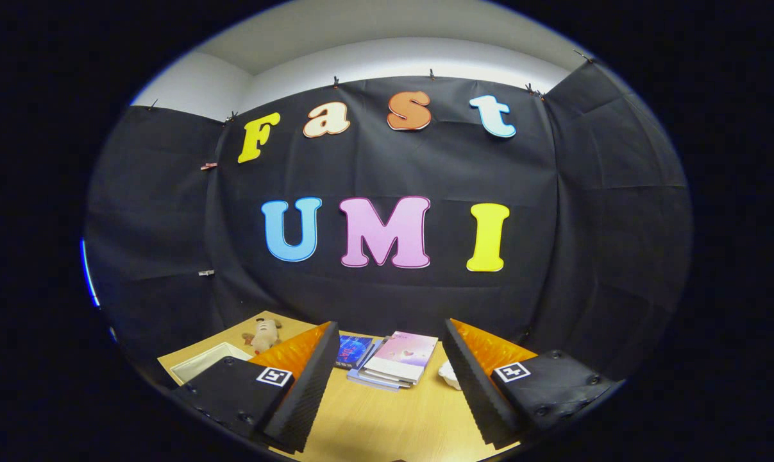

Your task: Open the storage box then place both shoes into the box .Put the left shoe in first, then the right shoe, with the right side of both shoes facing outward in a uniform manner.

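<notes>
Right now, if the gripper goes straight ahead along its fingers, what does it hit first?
Probably the stack of books on the table, just ahead of the open gripper, which holds nothing; depth is unclear.

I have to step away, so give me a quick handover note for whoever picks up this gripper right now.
Gripper: open, fingers wide apart, holding nothing, raised over the wooden table.
Ahead between the fingers: a stack of books. A small white object sits beside the right finger; I cannot tell if it is a shoe. A plush toy and a white tray lie beyond the left finger.
Nothing looks started; box opening and both shoes remain.
</notes>
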A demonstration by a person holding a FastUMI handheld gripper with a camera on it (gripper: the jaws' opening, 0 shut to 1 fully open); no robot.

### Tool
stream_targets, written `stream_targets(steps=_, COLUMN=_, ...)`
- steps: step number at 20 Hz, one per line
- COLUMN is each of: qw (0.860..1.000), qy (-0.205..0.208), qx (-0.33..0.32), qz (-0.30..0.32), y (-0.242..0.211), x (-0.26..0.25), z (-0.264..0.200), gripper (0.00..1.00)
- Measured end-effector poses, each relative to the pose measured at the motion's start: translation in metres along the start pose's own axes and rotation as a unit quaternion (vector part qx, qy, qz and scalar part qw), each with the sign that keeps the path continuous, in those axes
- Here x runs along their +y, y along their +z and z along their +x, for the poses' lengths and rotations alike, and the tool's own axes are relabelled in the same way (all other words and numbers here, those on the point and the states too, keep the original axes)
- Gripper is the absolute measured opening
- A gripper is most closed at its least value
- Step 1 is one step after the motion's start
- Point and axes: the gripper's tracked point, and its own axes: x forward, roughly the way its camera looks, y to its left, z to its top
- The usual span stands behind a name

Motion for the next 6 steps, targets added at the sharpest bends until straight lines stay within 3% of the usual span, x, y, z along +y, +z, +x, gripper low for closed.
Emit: stream_targets(steps=6, qw=1.000, qy=-0.012, qx=0.026, qz=0.002, y=-0.0122, x=-0.0013, z=0.0071, gripper=0.98)
